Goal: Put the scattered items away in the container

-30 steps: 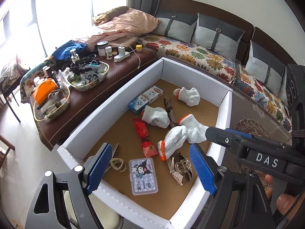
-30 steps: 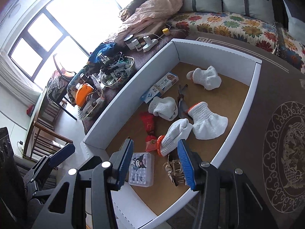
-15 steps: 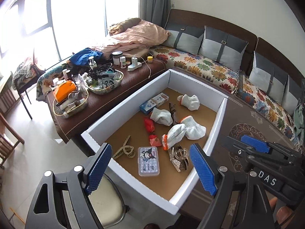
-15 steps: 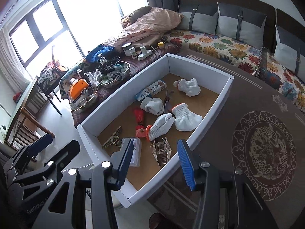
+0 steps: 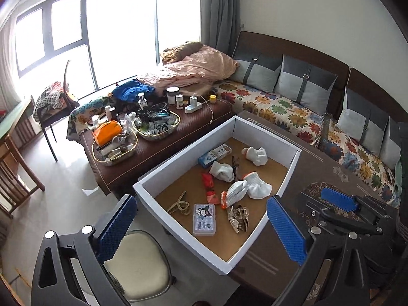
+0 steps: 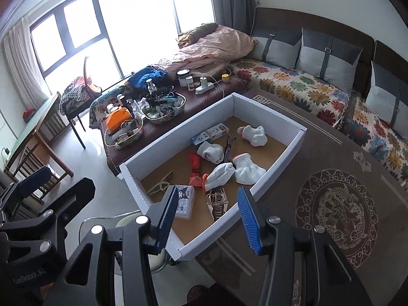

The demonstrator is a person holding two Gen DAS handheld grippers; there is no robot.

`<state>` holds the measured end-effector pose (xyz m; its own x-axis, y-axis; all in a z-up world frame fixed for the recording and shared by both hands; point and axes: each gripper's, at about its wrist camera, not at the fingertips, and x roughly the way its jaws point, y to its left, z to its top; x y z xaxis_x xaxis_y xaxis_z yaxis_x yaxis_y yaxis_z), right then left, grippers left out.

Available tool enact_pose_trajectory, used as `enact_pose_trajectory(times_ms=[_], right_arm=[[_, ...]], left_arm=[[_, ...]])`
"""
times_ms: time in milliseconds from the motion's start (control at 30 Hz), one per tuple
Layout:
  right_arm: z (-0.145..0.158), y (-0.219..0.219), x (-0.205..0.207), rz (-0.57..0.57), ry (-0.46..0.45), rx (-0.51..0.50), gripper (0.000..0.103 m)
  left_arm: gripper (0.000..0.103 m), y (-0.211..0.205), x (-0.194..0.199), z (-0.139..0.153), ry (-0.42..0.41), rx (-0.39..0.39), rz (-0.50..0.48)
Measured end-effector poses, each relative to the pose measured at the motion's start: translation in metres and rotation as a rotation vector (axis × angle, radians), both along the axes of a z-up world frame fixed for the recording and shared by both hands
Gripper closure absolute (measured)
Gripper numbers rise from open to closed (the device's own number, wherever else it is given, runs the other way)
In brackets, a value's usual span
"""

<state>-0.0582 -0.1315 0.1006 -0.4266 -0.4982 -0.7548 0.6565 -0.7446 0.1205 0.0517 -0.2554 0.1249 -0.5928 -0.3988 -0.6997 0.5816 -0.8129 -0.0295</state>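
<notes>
- The task looks finished or nearly so: every small loose item in view lies inside the white-walled cardboard container (image 5: pixel 178 153) with its brown floor, which sits on the dark brown patterned surface (image 6: pixel 331 158), and that surface shows nothing scattered around it.
- Inside, toward the far side, lie a blue-and-white oblong carton (image 5: pixel 215 155) and soft knitted white gloves (image 5: pixel 255 155), some with orange cuffs; a dark slim tool lies between them, too small to name.
- In the middle is a crinkly red packet (image 5: pixel 208 182).
- At the near end are a clear hard plastic case with a cartoon lid (image 5: pixel 204 219), a beige woven-look hair claw (image 5: pixel 180 206) and a metallic openwork clip (image 5: pixel 238 216).
- The left gripper (image 5: pixel 201 229) hangs above the container's near end, its blue ribbed pads spreading wider at this moment, nothing between them.
- The right gripper (image 6: pixel 207 219) hovers over the near right corner, pads apart and empty.
- Clutter on the far low brown table (image 5: pixel 163 137) sits in baskets; whether it belongs to the job cannot be told.
</notes>
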Motion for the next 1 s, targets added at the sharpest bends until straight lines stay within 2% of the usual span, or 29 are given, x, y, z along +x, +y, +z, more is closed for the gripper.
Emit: enact_pose_trajectory(times_ms=[233,367,500,667,833,1000], right_arm=[[0.024,-0.006,-0.006,0.036,0.040,0.024,0.054],[0.030,-0.007,-0.009,0.045,0.046,0.038,0.054],[0.028,-0.013,-0.012,0.059,0.042,0.047,0.054],[0.021,-0.022,-0.014,0.085,0.027,0.048,0.054],[0.015,-0.028,-0.017,0.093,0.024,0.062,0.054],[0.012,-0.027,-0.019,0.088,0.021,0.062,0.054]], left_arm=[[0.000,-0.001,-0.006,0.019,0.004,-0.003,0.025],[0.000,-0.002,-0.006,0.025,0.013,0.030,0.030],[0.000,-0.008,-0.007,0.023,0.020,0.066,0.036],[0.000,-0.011,-0.010,0.018,-0.005,0.051,0.073],[0.000,-0.016,-0.014,0.012,-0.030,0.083,0.076],[0.000,-0.019,-0.013,0.012,-0.010,0.089,0.082]])
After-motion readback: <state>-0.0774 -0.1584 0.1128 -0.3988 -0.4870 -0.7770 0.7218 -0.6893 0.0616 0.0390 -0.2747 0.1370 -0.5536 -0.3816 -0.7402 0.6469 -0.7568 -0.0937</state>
